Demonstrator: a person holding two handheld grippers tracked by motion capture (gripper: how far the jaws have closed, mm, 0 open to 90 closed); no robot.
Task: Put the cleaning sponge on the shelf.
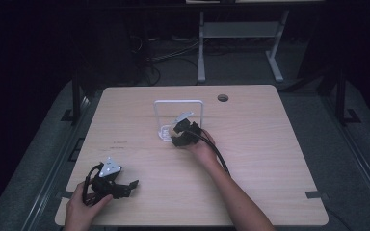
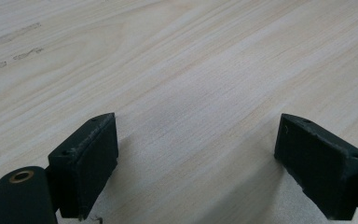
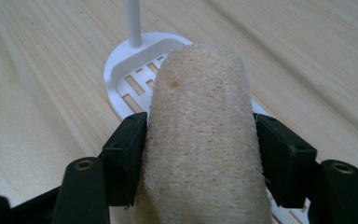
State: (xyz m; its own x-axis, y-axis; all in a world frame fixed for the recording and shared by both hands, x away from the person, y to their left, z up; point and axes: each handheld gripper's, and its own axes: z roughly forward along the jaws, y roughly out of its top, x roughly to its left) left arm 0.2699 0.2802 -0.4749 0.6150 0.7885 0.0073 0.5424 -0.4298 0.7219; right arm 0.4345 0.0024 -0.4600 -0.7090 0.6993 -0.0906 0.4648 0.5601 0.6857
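Observation:
A beige loofah sponge (image 3: 200,140) is clamped between the jaws of my right gripper (image 3: 200,154), held just above the slotted white base (image 3: 135,70) of a white rack. In the high view the right gripper (image 1: 179,135) sits at the foot of the white wire rack (image 1: 178,102) near the table's middle. My left gripper (image 1: 131,186) rests near the front left of the table, open. In the left gripper view its jaws (image 2: 196,163) stand wide apart over bare wood with nothing between them.
The light wooden table (image 1: 270,159) has a round cable hole (image 1: 222,98) at the back right. Faint dark marks (image 1: 118,143) lie on the left part. A white desk frame (image 1: 241,33) stands on the floor beyond the table.

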